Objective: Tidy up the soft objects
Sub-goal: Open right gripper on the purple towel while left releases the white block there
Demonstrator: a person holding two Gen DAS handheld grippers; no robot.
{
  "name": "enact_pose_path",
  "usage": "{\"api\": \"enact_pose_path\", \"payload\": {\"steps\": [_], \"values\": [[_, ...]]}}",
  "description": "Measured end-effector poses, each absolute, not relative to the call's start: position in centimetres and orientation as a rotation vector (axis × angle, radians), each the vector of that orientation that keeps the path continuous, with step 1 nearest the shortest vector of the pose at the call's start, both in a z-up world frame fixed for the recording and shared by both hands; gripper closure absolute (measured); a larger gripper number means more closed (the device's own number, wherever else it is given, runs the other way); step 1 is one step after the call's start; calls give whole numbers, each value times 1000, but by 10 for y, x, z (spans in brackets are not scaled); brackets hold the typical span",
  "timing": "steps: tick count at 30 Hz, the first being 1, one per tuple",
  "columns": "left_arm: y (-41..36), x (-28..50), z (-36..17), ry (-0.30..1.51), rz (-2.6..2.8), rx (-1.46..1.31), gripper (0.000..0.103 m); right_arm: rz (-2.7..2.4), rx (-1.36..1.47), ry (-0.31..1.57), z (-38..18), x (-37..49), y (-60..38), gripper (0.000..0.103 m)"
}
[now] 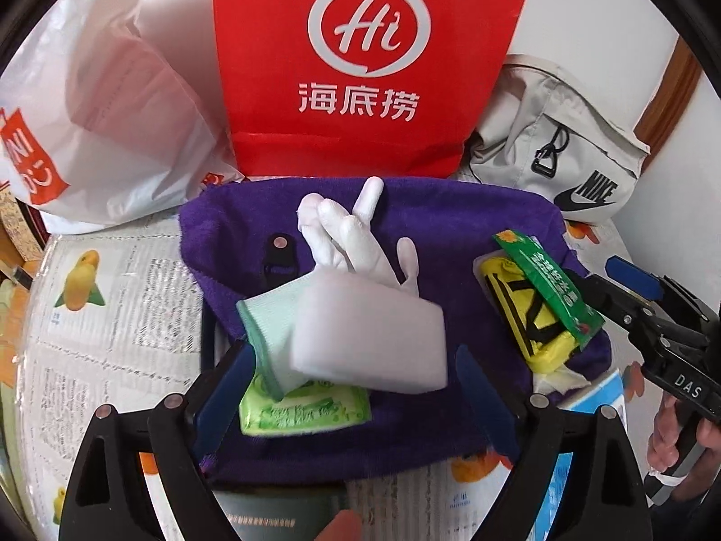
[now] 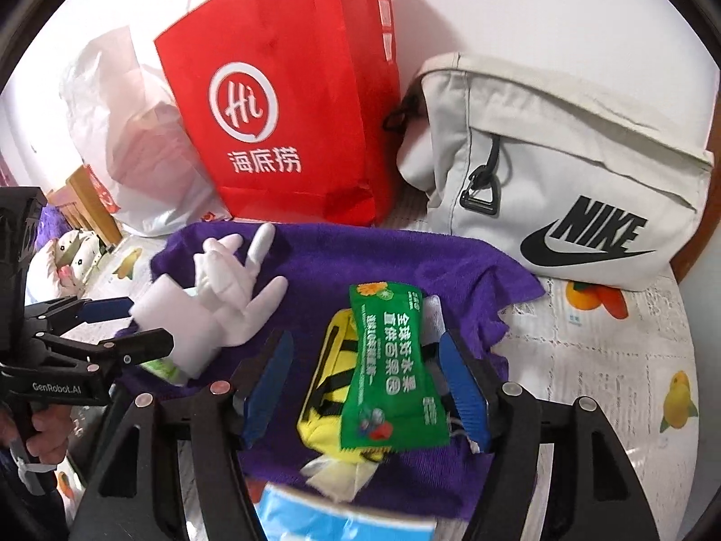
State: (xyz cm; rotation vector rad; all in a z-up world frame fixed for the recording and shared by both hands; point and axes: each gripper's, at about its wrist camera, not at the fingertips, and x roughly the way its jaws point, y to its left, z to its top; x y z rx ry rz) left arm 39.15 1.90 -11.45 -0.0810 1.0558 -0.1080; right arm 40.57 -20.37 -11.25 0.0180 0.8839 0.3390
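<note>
A purple towel (image 1: 450,225) lies spread on the newspaper-covered table. On it a white glove (image 1: 356,234) with a pale green cuff lies under a white sponge block (image 1: 369,329), which overlaps a green wipes pack (image 1: 306,410). My left gripper (image 1: 355,348) is open, its blue fingers standing either side of the sponge with gaps. To the right, a green snack packet (image 2: 392,360) rests on a yellow pouch (image 2: 324,387). My right gripper (image 2: 365,338) is open around both; the right pad sits close to the packet's edge.
A red paper bag (image 1: 360,67) stands behind the towel, with a white plastic bag (image 1: 112,112) on its left and a beige Nike bag (image 2: 563,171) on its right. A blue-and-white pack (image 2: 342,514) and crumpled tissue lie at the towel's near edge.
</note>
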Motion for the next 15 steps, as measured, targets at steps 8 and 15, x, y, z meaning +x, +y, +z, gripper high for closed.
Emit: {"api": "enact_pose_path", "payload": {"steps": [8,15], "values": [[24,359,-91,1034,-112,-86,12,344,32,867,-95,365,-204,33],[42,316,-81,1028,-107,-119,12,373,53,853,-85,318,-196,33]]}}
